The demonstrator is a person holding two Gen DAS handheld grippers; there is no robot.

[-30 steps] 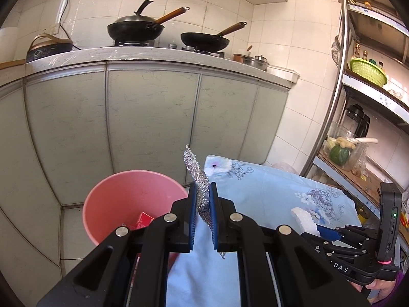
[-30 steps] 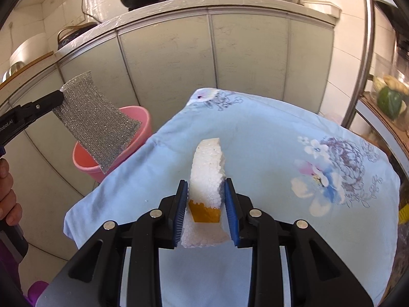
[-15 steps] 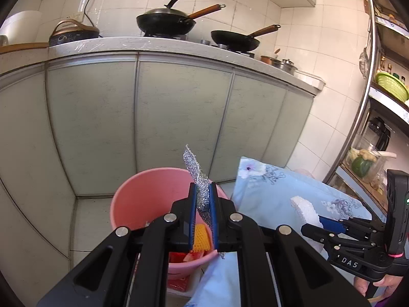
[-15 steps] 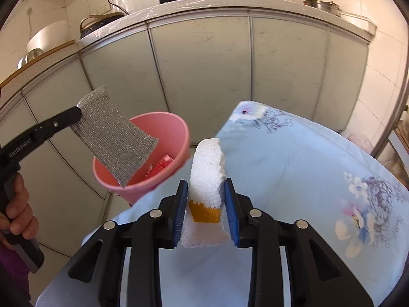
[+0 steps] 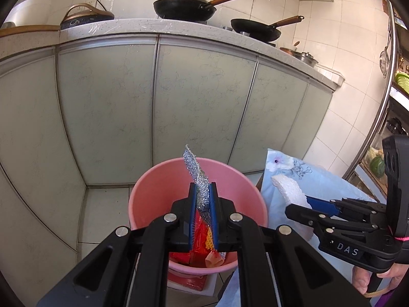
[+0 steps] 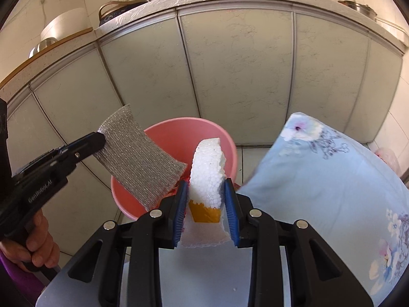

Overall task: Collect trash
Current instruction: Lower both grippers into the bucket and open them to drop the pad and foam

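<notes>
My left gripper [image 5: 203, 213] is clamped tight on the edge of a silver scouring cloth [image 5: 198, 179], and in the left wrist view the pink bin [image 5: 158, 192] fills the centre of the frame straight beyond and below my fingertips, red wrappers [image 5: 198, 232] showing at its bottom between the pads. The cloth stands edge-on, its long side running up and away from the jaws toward the bin's far rim. In the right wrist view it reads as a flat sheet [image 6: 139, 158] hanging over the bin's left half [image 6: 179, 133], so I judge that letting go here drops it inside. My right gripper [image 6: 207, 202] is closed on a white foam chunk [image 6: 208, 174] with an orange patch low on it; its long axis points up along my fingers, its top crossing the bin's right rim in the frame. The blue floral cloth [image 6: 332, 179] lies lower right. The left hand looks better placed over the opening; the right seems to sit nearer the rim, toward the cloth-covered surface.
</notes>
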